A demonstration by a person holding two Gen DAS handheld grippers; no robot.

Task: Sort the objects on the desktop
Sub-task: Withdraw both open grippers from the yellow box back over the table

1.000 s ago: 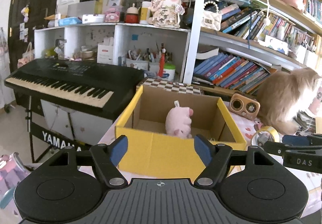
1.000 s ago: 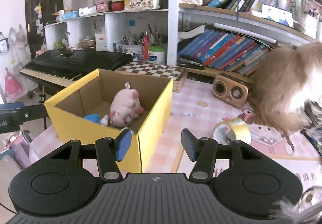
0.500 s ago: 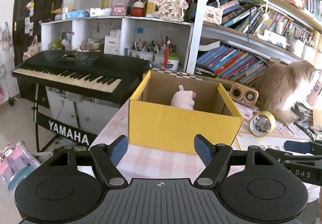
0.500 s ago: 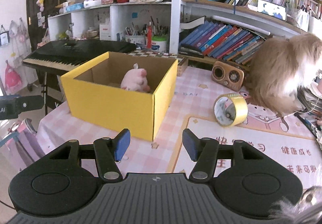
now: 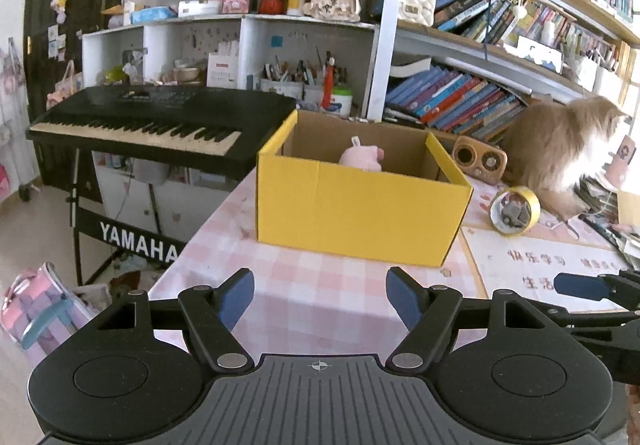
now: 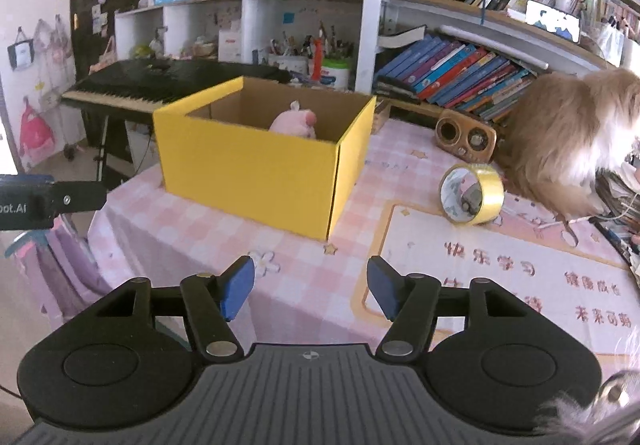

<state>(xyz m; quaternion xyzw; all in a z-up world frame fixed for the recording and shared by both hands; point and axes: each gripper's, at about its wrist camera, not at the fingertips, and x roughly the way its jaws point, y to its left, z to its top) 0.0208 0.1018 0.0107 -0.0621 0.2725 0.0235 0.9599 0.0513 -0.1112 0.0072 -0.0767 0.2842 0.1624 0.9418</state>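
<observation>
A yellow cardboard box point(image 5: 360, 213) stands on the pink checked table point(image 5: 312, 297); it also shows in the right wrist view point(image 6: 256, 181). A pink plush pig point(image 5: 360, 159) sits inside it, and shows in the right wrist view point(image 6: 294, 123) too. A yellow tape roll point(image 6: 472, 195) stands on edge right of the box, also in the left wrist view point(image 5: 514, 211). My left gripper point(image 5: 320, 295) is open and empty, well back from the box. My right gripper point(image 6: 311, 287) is open and empty over the table's near part.
A fluffy cat point(image 6: 568, 141) sits at the right by stacked books. A wooden speaker point(image 6: 466, 135) stands behind the tape. A black keyboard point(image 5: 152, 121) stands left of the table. Bookshelves point(image 6: 460, 65) fill the back. A printed mat point(image 6: 500, 277) lies front right.
Both grippers have pulled back from the box, so it looks smaller and farther. The pig stays in the box and the tape has not moved. Both grippers stay open.
</observation>
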